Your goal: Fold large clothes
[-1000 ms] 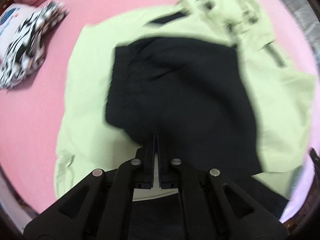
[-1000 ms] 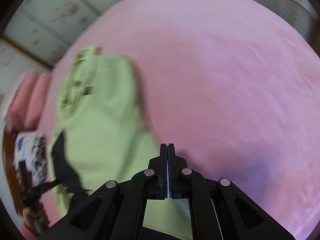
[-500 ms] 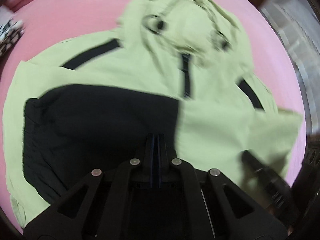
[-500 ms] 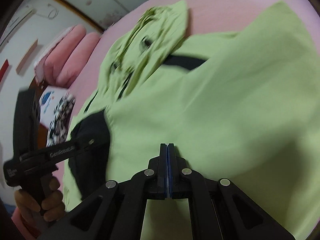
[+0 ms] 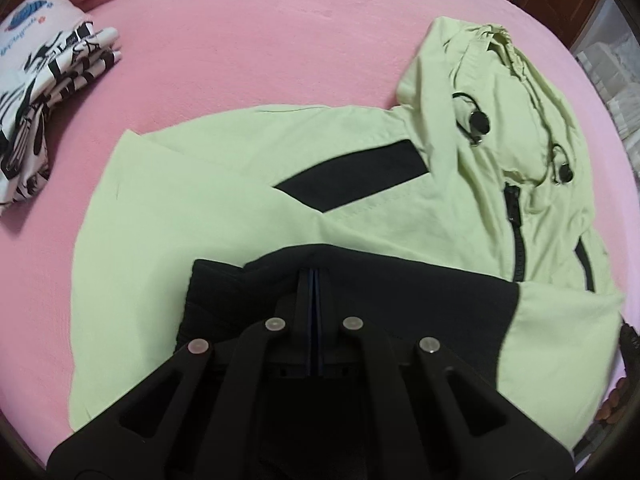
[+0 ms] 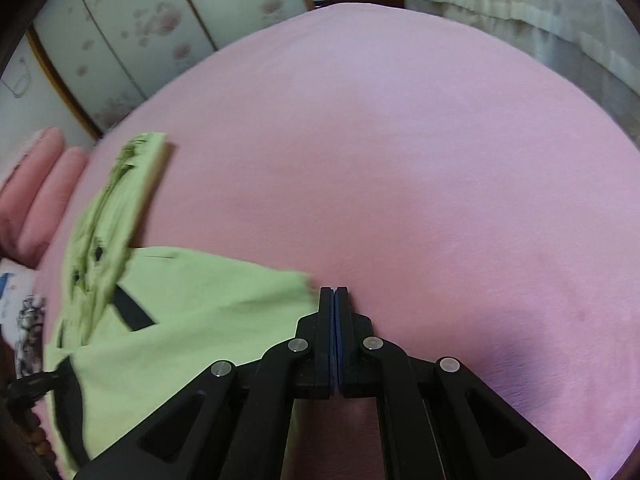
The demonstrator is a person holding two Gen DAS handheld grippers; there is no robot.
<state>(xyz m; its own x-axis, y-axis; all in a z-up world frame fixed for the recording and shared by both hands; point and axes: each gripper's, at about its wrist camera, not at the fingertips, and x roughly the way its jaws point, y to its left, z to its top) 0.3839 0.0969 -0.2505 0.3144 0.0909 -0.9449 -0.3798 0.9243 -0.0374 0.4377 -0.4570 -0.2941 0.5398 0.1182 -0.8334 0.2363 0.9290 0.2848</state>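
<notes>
A light green hooded jacket [image 5: 224, 184] with black panels and a black hem [image 5: 400, 280] lies on the pink bed, hood [image 5: 500, 92] to the upper right, zipper facing up. My left gripper [image 5: 314, 276] has its jaws closed over the black hem near the front edge. In the right wrist view the jacket [image 6: 180, 320] lies to the left. My right gripper [image 6: 334, 294] has its jaws closed with no cloth seen between them, just right of the jacket's edge, over bare pink sheet.
A folded black-and-white patterned garment [image 5: 48, 96] lies at the left of the pink bed [image 5: 260, 40]. Pink pillows [image 6: 36, 196] lie at the head. Sliding wardrobe doors [image 6: 152, 28] stand behind; another bed [image 6: 540, 12] is at the far right.
The left gripper has carried the black hem lower and settled; the jacket now lies flatter. The right gripper has swung off the green cloth to the jacket's right edge over bare sheet.
</notes>
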